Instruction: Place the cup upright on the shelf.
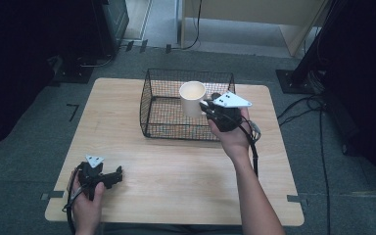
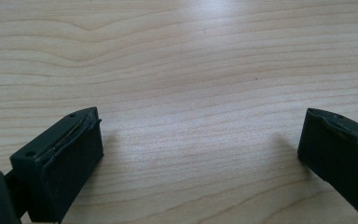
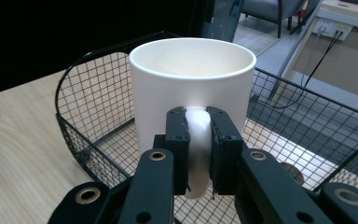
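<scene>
Over wire basket (image 1: 152, 105), right claw (image 3: 198, 140) clamps upright mug's (image 3: 191, 79) handle.

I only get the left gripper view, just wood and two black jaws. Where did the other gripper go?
Observer: The right gripper is over at a black wire basket, near the table's far side.
Operator: Is it holding something?
Observer: Yes, a white mug, pinched by its handle.
Operator: Is the mug tipped over?
Observer: No, it's upright, its opening facing up, held above the basket's inside.
Operator: Anything in the mug?
Observer: The part of the inside that shows looks empty; I can't see the bottom.
</scene>
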`<state>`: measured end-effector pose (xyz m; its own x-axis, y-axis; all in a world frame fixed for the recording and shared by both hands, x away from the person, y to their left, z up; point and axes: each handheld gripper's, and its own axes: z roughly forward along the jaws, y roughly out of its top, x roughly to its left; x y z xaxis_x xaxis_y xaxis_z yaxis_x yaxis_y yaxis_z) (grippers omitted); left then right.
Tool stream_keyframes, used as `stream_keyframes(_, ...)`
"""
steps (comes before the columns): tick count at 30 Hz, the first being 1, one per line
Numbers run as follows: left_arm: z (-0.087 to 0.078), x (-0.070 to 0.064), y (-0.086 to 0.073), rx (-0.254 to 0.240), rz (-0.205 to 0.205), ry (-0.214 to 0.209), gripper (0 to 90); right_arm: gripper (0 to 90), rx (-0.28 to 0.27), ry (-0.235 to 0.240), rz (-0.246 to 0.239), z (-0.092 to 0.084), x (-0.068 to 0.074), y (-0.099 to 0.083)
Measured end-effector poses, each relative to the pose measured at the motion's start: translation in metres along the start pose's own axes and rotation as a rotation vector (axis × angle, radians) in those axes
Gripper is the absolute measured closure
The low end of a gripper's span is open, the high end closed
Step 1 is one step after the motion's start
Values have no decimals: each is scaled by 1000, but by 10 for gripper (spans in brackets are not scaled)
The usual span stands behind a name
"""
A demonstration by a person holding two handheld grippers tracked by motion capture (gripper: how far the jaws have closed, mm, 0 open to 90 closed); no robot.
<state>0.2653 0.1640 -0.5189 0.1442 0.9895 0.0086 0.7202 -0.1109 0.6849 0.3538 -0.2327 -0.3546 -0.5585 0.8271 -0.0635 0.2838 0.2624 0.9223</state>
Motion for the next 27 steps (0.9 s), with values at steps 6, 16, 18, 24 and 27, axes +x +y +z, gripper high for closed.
stream_keyframes(6,0,0,0,0,0,0,0,806,3,19,7,27,-7,-3)
stream_keyframes(16,0,0,0,0,0,-1,0,807,14,44,2,59,-17,-3)
stream_keyframes(18,0,0,0,0,1,0,0,806,10,62,1,65,-19,-4)
stream_keyframes(24,0,0,0,0,1,0,0,807,42,83,13,87,-25,-10)
stream_keyframes(27,0,0,0,0,0,0,0,806,53,78,10,92,-26,-11)
